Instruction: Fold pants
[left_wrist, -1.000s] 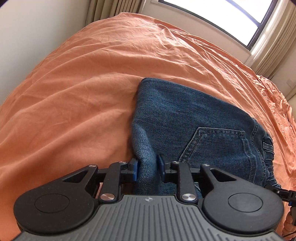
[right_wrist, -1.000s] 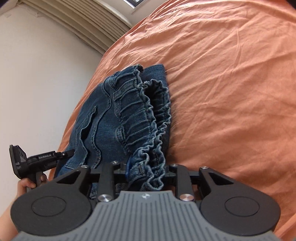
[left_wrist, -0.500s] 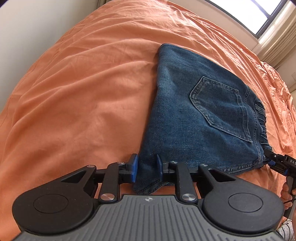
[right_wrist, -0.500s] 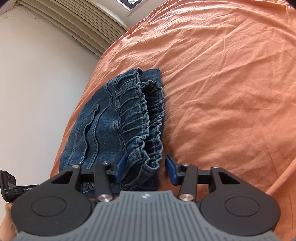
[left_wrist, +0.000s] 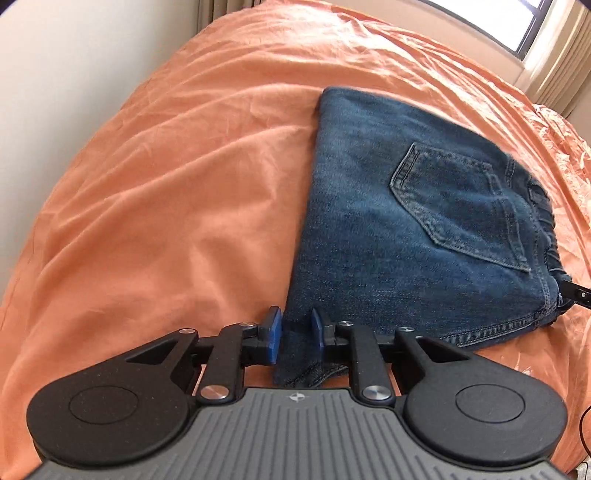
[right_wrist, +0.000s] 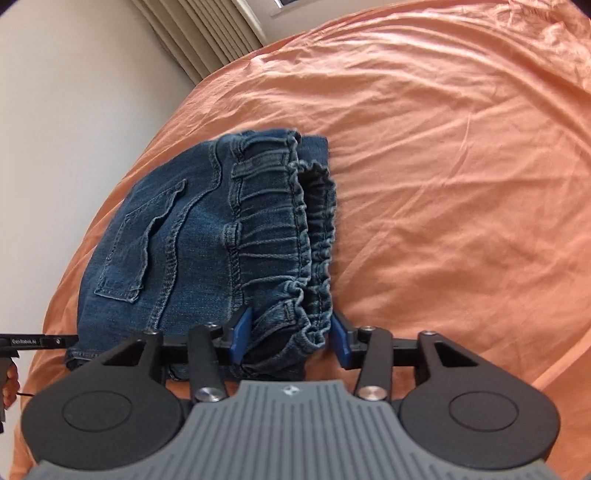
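Left gripper (left_wrist: 295, 334): its blue pads are clamped on the near corner of the jeans (left_wrist: 406, 229), with denim filling the gap between them. It probably holds this corner to keep the folded edge lined up while the other end is let go.

Right gripper (right_wrist: 290, 334): its jaws have just been opening. The gathered waistband (right_wrist: 295, 229) sits between the pads but they stand off from it on both sides, so the cloth is released. I judge this to be the let-go after laying the fold down.

Jeans: they lie as a compact folded stack on the orange bedsheet (left_wrist: 166, 184), back pocket (left_wrist: 461, 206) facing up. The elastic waistband is at the right gripper's end and the plain folded edge at the left gripper's end.

Placement: the stack rests flat near the bed's middle, with bare sheet all around it.

Fold state: it looks nearly finished, and only the left corner is not yet released.

Surroundings: a pale wall (right_wrist: 74, 110) and curtains (right_wrist: 207, 33) stand beyond the bed.
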